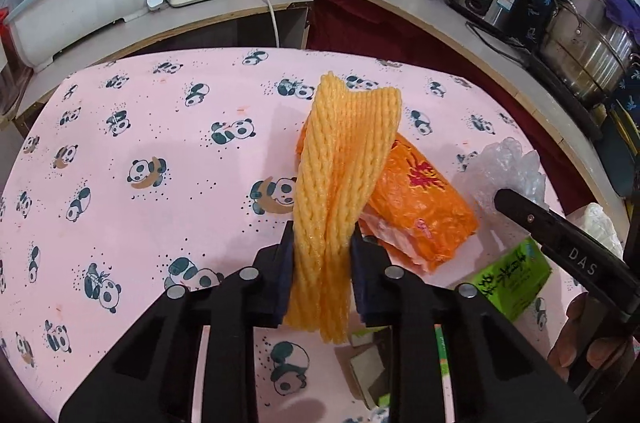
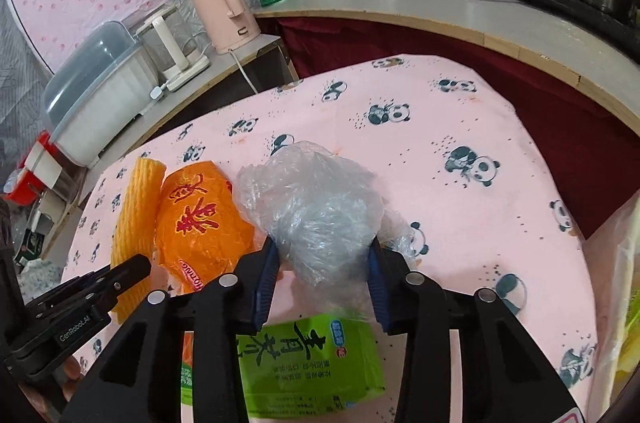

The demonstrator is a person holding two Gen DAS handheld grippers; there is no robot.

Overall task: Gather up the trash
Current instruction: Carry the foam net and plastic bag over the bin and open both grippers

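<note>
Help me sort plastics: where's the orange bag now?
The orange bag lies on the panda tablecloth, between the yellow foam net and the crumpled clear bag.

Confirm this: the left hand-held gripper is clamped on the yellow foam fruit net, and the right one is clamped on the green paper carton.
Not quite. The left hand-held gripper does clamp the yellow foam fruit net, but the right hand-held gripper is closed on the crumpled clear plastic bag, not the green paper carton, which lies on the table beneath it. The right wrist view shows this.
</note>
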